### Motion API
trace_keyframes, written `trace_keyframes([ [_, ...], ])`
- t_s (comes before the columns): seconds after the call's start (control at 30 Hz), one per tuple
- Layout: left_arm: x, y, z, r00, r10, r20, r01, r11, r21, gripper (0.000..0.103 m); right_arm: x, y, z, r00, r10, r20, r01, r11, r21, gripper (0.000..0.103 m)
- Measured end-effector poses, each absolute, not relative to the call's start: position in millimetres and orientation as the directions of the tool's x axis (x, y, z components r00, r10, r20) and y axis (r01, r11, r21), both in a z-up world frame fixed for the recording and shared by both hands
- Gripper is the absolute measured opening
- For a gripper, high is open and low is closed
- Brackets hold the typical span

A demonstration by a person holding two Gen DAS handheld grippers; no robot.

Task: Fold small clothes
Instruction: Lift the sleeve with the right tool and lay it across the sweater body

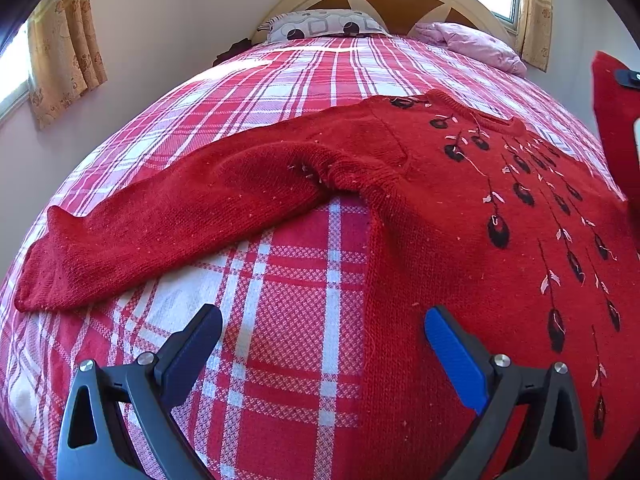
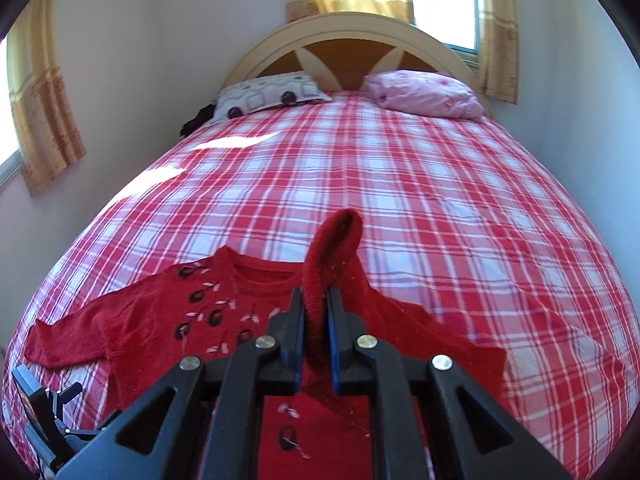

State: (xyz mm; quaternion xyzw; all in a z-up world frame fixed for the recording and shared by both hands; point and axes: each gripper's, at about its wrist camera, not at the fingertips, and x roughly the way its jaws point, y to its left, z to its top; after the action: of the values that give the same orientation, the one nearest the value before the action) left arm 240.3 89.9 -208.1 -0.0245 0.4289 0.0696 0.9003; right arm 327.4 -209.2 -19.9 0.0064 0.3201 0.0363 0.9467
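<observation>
A red knitted sweater lies face up on a red-and-white plaid bedspread, its front stitched with black and pale pink hanging motifs. The left gripper hangs released above the bed, its two blue-padded fingers spread wide with nothing between them; the sweater's side edge runs just ahead of and under its right-hand finger, while bare bedspread shows between the fingers. One sleeve stretches flat, ahead and off to the left of this claw, its cuff far out to the left. The right gripper is clenched on the sweater's other sleeve, the knit pinched between the blue pads and lifted clear of the bed, so that the sleeve arches up beyond the fingertips and folds over. The body of the sweater lies below and to the left of this claw, its neckline just beyond the fingertips. Far beyond both claws, at the headboard, rest a patterned pillow and a pink pillow.
</observation>
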Motion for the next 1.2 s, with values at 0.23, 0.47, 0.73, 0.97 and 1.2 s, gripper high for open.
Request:
trace_keyframes([
  [0.23,240,93,-208,0.623,0.090,-0.777,-0.145,0.989,-0.002,0.102,343,-137,-46,0.758,0.153,-0.634,-0.190,0.982,0.009,0.013],
  [0.47,240,96,-209,0.622,0.080,-0.779,-0.144,0.989,-0.014,0.102,353,-85,-90,0.686,0.213,-0.695,-0.278,0.960,0.020,0.013],
  [0.73,240,97,-209,0.622,0.078,-0.779,-0.148,0.989,-0.019,0.102,359,-62,-136,0.602,0.249,-0.759,-0.323,0.945,0.055,0.014],
  [0.97,230,104,-189,0.675,0.034,-0.737,-0.137,0.987,-0.080,0.102,339,-90,-140,0.548,0.378,-0.746,-0.378,0.908,0.182,0.066],
  [1.2,272,51,-152,0.715,-0.085,-0.694,0.044,0.996,-0.077,0.102,283,-186,-124,0.687,0.196,-0.700,-0.195,0.977,0.082,0.069],
])
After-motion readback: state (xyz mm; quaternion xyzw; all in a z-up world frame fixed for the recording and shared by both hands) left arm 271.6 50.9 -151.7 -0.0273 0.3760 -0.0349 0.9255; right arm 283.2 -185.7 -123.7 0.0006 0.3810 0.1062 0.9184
